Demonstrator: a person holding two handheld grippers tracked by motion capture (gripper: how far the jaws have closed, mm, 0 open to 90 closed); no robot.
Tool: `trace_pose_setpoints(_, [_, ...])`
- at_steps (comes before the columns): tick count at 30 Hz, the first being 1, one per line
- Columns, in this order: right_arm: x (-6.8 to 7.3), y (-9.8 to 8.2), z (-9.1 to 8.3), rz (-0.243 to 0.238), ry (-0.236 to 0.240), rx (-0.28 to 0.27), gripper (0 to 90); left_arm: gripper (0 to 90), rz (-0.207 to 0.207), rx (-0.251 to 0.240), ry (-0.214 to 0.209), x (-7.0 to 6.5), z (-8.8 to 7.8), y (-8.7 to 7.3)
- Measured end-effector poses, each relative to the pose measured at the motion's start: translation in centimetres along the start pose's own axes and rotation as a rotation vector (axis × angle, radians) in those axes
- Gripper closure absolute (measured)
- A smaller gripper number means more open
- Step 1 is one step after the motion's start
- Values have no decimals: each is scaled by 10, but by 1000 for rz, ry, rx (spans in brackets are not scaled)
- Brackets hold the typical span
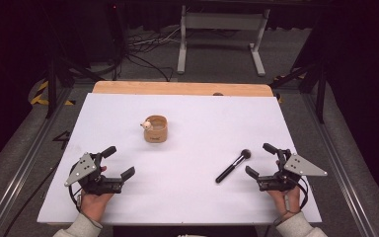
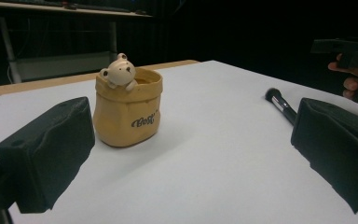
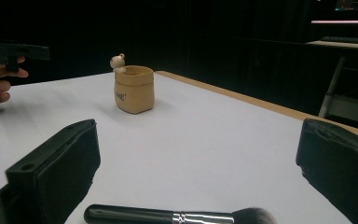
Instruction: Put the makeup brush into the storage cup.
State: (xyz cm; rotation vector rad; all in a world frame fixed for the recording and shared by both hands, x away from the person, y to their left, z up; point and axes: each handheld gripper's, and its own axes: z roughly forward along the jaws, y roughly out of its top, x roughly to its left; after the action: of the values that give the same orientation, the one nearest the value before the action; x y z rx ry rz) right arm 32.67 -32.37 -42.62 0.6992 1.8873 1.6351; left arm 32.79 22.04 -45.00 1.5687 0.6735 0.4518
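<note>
A tan sack-shaped cup (image 1: pixel 156 130) with a small bear figure on its rim stands upright near the middle of the white table; it also appears as the cup (image 2: pixel 127 108) and the cup (image 3: pixel 134 88). A black makeup brush (image 1: pixel 233 166) lies flat at the right, bristles toward the far side, seen as the brush (image 2: pixel 280 105) and the brush (image 3: pixel 177 216). My left gripper (image 1: pixel 118 162) rests open at the near left, well short of the cup. My right gripper (image 1: pixel 259 159) rests open just right of the brush, with the brush lying close before its jaws.
The white table surface (image 1: pixel 187 108) has a wooden strip (image 1: pixel 182 88) along its far edge. Beyond it, on the floor, stand a white metal frame (image 1: pixel 222 29) and loose cables (image 1: pixel 143 54). Metal rails run along both sides of the table.
</note>
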Motion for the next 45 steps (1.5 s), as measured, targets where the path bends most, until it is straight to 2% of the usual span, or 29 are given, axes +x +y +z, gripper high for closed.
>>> trace_pose_setpoints(11, [-2,2,1,11,9,1,0,0,13,10,13,2,1,0])
trace_pose_setpoints(16, [-3,6,2,8,16,10,3,0,-5,12,26,5,1,-1])
trace_pose_setpoints(19, [-8,14,6,9,20,40,17,0,2,17,27,4,1,0])
trace_pose_setpoints(23, [-13,23,15,26,48,66,20,0,11,23,24,5,1,0])
trace_pose_setpoints(28, [-18,34,28,12,84,137,19,0,3,25,26,5,0,0])
trace_pose_setpoints(29, [-18,34,28,12,84,137,19,0,-2,19,26,6,0,0])
trace_pose_setpoints(31, [-20,41,33,-11,93,182,18,0,-11,13,25,6,0,0])
trace_pose_setpoints(33, [-21,42,34,-10,101,187,18,0,-10,14,25,6,-1,0])
trace_pose_setpoints(37, [-24,51,38,-33,106,240,21,0,-11,17,24,6,0,0])
trace_pose_setpoints(39, [-26,55,41,-38,120,278,22,0,-14,18,21,6,0,0])
trace_pose_setpoints(40, [-28,58,44,-47,125,321,22,0,-14,18,21,6,0,0])
trace_pose_setpoints(41, [-28,58,44,-47,125,321,22,0,-14,18,21,6,0,0])
trace_pose_setpoints(45, [-30,62,50,-72,145,406,22,0,-13,20,21,6,-1,0])
